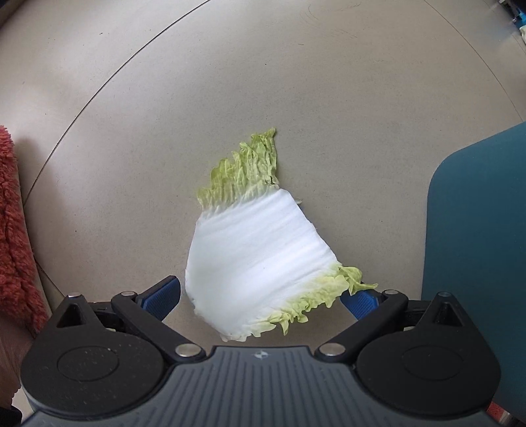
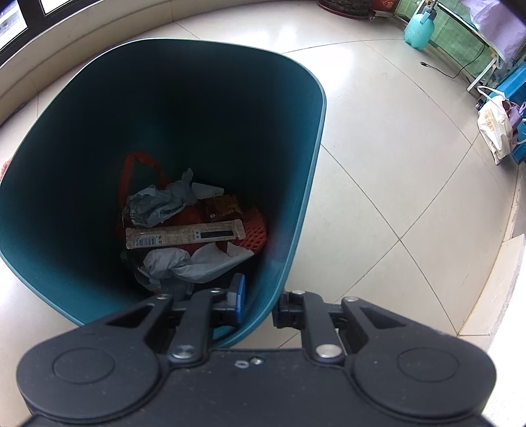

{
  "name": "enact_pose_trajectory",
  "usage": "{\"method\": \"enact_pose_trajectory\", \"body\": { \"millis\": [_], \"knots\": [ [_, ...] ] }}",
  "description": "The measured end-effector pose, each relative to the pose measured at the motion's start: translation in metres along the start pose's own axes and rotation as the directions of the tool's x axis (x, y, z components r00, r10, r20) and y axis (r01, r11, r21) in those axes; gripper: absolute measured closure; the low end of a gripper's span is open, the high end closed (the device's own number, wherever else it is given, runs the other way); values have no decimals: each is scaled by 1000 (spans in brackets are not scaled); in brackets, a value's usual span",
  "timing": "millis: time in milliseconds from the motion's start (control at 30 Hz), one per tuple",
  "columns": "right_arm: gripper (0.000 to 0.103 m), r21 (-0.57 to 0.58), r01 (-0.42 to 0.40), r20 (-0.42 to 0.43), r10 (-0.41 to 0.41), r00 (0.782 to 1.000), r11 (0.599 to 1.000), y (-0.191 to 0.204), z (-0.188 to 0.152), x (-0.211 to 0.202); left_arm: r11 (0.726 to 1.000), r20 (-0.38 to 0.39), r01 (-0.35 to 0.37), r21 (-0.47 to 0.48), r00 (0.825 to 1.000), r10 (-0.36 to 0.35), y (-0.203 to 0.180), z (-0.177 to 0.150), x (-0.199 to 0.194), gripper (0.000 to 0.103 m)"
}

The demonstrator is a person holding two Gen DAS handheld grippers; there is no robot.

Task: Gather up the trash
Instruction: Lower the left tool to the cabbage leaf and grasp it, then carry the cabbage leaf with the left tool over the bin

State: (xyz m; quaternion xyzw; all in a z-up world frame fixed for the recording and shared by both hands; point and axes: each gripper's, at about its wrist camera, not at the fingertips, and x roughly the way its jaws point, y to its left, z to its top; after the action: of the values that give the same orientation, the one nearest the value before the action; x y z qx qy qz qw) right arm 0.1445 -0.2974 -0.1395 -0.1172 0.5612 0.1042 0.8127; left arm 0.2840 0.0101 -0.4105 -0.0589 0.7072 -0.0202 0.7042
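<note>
A white and pale green cabbage leaf lies flat on the beige floor in the left wrist view. My left gripper is open, its blue pads on either side of the leaf's near end. In the right wrist view my right gripper is shut on the near rim of a teal trash bin, one finger inside the wall and one outside. The bin holds crumpled paper, a long wrapper and orange netting. The bin's side shows at the right of the left wrist view.
A red fluffy cloth lies at the left edge of the left wrist view. In the right wrist view the tiled floor stretches right of the bin to a white bag, blue boxes and a teal bottle.
</note>
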Motion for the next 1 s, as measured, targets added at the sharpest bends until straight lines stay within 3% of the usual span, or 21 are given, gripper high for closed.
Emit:
{"method": "enact_pose_trajectory", "body": {
  "millis": [167,433,733,1000],
  "knots": [
    [88,-5,6,-3,-6,1000,1000,2,1,0,995,-39,47,-84,998,-50,11,8,5,1],
    [88,-2,6,-6,-6,1000,1000,2,1,2,998,-8,13,-69,1000,-13,7,11,-7,18],
    [88,2,4,-3,-4,1000,1000,2,1,2,998,35,-25,-60,999,27,4,2,-21,25],
    [88,8,1,3,-1,1000,1000,0,-1,1,998,88,-33,-46,995,37,10,-10,-79,25]
  ]
}}
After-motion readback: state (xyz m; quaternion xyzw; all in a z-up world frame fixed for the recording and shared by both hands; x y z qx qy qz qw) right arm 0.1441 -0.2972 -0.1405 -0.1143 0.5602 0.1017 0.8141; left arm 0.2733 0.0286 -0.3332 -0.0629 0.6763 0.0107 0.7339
